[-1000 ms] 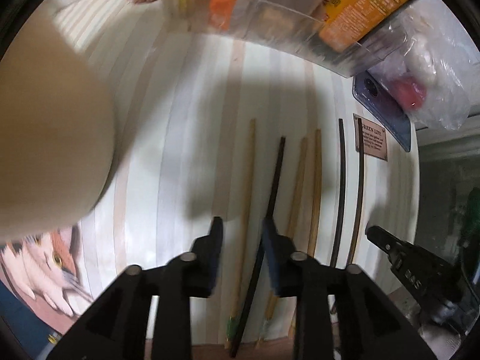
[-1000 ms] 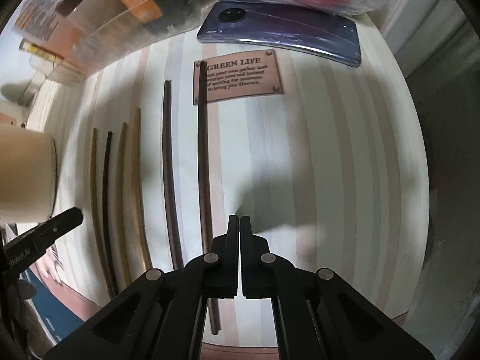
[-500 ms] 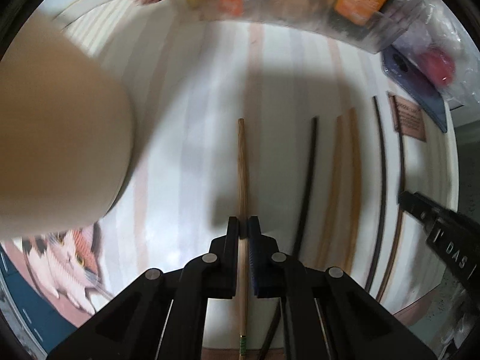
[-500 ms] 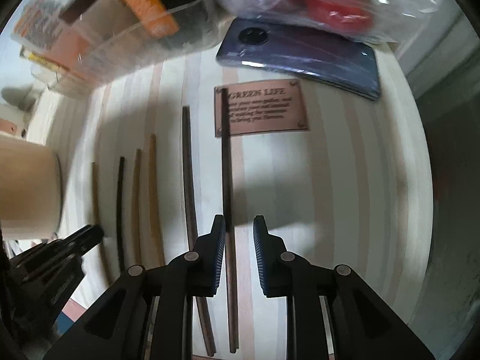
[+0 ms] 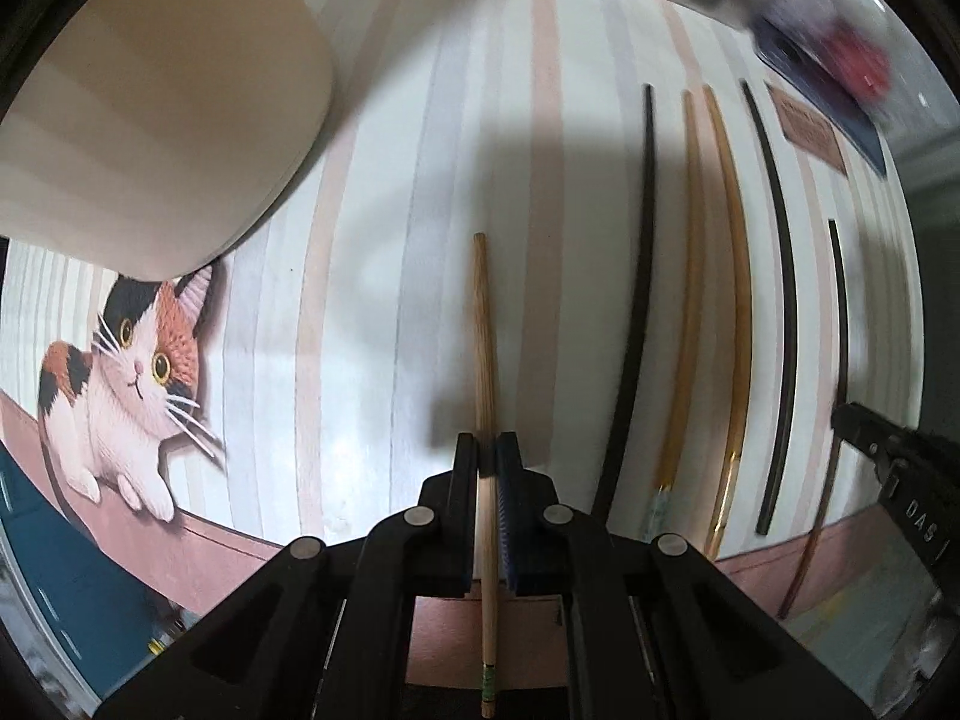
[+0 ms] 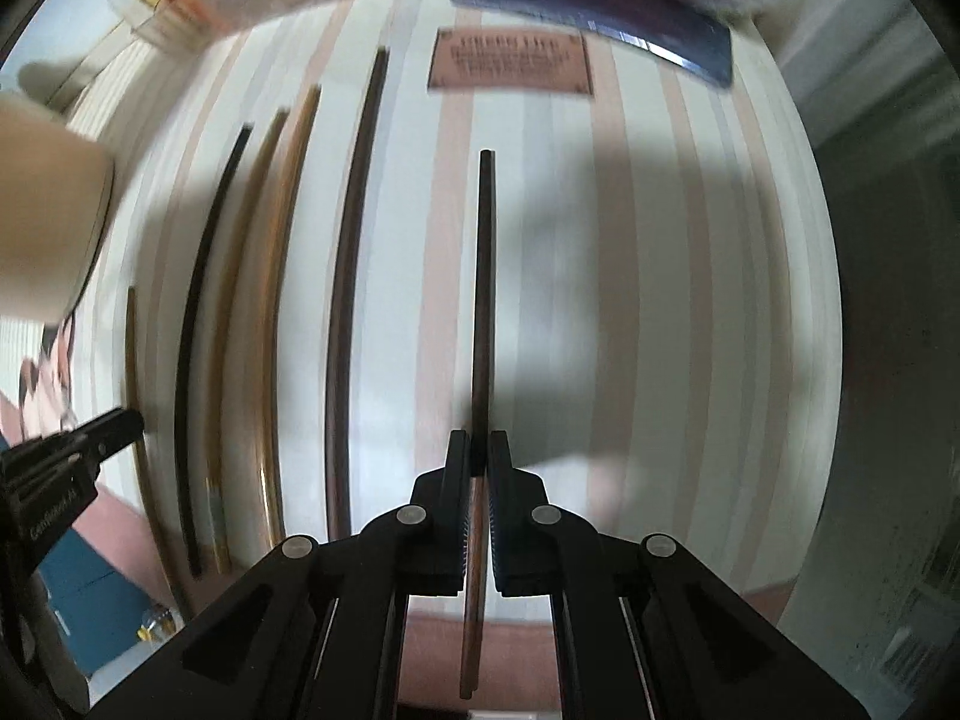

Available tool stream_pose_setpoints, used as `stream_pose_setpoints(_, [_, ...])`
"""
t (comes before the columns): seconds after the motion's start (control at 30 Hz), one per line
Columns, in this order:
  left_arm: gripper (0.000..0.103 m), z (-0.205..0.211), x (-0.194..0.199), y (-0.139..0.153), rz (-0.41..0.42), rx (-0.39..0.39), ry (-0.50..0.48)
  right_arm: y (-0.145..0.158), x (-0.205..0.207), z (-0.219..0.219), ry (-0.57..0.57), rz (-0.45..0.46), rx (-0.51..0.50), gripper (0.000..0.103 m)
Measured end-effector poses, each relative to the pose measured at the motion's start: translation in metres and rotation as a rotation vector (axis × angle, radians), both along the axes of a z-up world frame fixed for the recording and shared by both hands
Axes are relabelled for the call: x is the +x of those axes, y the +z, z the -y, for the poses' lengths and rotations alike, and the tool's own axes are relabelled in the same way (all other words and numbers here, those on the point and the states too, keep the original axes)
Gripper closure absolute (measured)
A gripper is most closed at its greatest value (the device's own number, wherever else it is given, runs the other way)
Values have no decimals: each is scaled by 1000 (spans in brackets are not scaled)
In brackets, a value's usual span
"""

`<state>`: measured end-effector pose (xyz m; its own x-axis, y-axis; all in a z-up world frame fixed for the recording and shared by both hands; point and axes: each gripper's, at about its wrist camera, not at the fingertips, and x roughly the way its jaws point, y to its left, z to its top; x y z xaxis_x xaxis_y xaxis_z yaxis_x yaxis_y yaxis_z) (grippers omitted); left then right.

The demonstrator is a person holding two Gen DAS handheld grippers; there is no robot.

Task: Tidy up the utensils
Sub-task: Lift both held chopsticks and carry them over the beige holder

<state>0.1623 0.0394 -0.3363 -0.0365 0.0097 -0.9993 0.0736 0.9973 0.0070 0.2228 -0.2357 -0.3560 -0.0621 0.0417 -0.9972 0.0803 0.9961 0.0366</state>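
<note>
Gripping light chopstick [image 5: 485, 360] – left claw [image 5: 487, 450]; right claw [image 6: 479, 450] clenched on dark chopstick [image 6: 483, 276]; beige cup [image 5: 150, 102] nearby.

Cup [image 5: 150, 96] left of chopstick row [image 5: 690, 300] on table [image 5: 390, 240]; plaque [image 6: 510, 69], phone [image 6: 600, 6] behind

You see soft overhead light, broad grey shadows on the pale striped tabletop [image 5: 384, 240], blurred tops, fisheye-bent edges.
</note>
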Motion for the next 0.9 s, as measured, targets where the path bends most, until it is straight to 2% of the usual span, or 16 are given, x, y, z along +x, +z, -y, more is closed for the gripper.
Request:
stream_pose_setpoints(0.1, [97,14,-7,-4,1,6,-42,2,-10,-1,6,0,-10,97])
stream_pose_setpoints(0.2, [96,40,5,-5,-9,9,-96,-1,-5,-2,15,-33,-17,96])
stream_pose_setpoints(0.3, [94,52,32,-6,-25,12,-156,-7,26,-9,47,-55,-34,88])
stream_pose_setpoints(0.33, [94,58,29,-7,-28,16,-175,-8,30,-12,60,-55,-37,84])
stream_pose_setpoints(0.43, [95,66,27,-7,-33,22,-209,-8,40,-22,105,-59,-66,80])
stream_pose_setpoints(0.5, [98,66,27,-7,-38,9,-175,-10,43,-26,111,-60,-65,81])
stream_pose_setpoints(0.53, [99,62,35,-8,-39,4,-144,-9,45,-27,94,-62,-61,85])
stream_pose_setpoints(0.57, [99,53,61,-10,-40,-4,-113,-8,46,-23,74,-62,-66,92])
stream_pose_setpoints(0.6, [99,50,64,-11,-39,-19,-60,-10,45,-21,57,-61,-67,97])
stream_pose_setpoints(0.7, [99,39,71,-15,-58,-76,69,-13,36,-11,5,-73,-58,97])
stream_pose_setpoints(0.8, [97,32,76,-15,-80,-117,73,-12,28,-10,8,-82,-61,97])
stream_pose_setpoints(0.9, [96,31,81,-23,-100,-121,-1,-14,31,-10,5,-102,-55,97])
